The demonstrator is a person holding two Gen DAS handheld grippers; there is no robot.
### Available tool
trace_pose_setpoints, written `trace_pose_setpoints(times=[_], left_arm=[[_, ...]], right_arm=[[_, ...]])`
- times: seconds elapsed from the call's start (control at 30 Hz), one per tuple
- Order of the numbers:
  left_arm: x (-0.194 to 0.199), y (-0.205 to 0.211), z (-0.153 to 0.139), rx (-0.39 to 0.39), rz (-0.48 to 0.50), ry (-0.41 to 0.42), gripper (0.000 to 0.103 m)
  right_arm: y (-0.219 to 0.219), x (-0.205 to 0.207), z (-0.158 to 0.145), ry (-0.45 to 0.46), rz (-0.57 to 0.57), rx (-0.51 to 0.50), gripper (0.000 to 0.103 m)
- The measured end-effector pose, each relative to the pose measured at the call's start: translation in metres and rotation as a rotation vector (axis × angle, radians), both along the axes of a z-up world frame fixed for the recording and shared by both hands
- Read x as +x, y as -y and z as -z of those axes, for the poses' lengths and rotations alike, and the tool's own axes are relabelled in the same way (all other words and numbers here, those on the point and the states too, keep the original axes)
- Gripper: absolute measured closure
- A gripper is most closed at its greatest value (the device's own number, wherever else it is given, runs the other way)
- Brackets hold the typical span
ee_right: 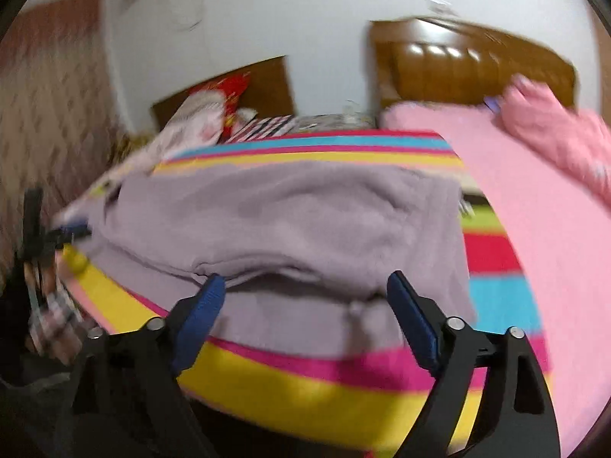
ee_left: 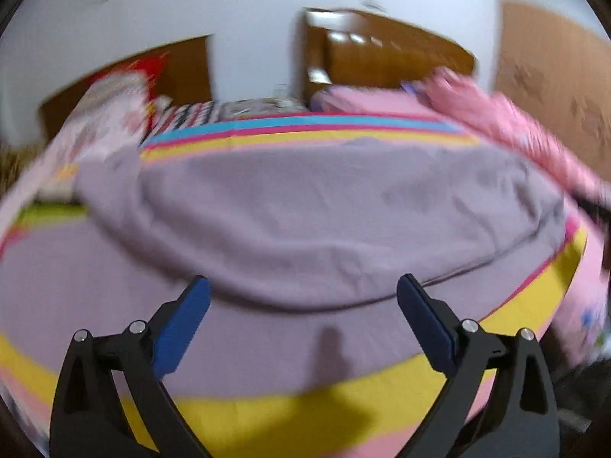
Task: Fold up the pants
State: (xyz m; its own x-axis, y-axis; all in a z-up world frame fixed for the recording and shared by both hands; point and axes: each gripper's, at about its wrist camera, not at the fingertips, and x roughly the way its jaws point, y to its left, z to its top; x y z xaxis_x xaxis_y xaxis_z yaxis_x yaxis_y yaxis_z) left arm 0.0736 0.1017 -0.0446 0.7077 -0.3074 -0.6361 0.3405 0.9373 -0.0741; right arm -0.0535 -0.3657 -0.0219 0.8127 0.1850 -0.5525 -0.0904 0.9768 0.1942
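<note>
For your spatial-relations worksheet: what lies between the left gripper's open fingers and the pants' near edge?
Only bare lilac sheet separates the left gripper from the pants, seen in the left wrist view.

Matt fleecy cloth pants [ee_left: 324, 221]; glossy wooden headboard [ee_right: 469, 65].

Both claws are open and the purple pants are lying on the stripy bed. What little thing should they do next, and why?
Probably ease the right gripper forward and close it on the near edge of the lilac pants. Its open jaws hold nothing, and that edge lies loose just ahead of them. The left gripper is open too, hovering at the near edge. The pants lie spread across the striped bedsheet, so another fold seems to need a fresh grip.
</note>
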Motion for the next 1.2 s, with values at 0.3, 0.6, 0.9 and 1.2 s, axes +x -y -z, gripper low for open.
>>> trace_pose_setpoints(times=[0.3,0.6,0.9,1.2], left_arm=[[-0.001,-0.045,0.023,-0.5,-0.128,-0.184,0.002],[0.005,-0.054,0.022,-0.701,-0.112,-0.221,0.002],[0.044,-0.049,0.025,-0.66,-0.302,-0.33,0.023],[0.066,-0.033,0.026,-0.535,-0.284,-0.268,0.098]], right_arm=[[0.051,0.021,0.035,-0.111,0.167,0.604,0.039],[0.057,0.043,0.049,-0.149,0.279,0.787,0.046],[0.045,0.048,0.049,-0.146,0.312,0.672,0.059],[0.04,0.034,0.047,-0.123,0.306,0.516,0.078]])
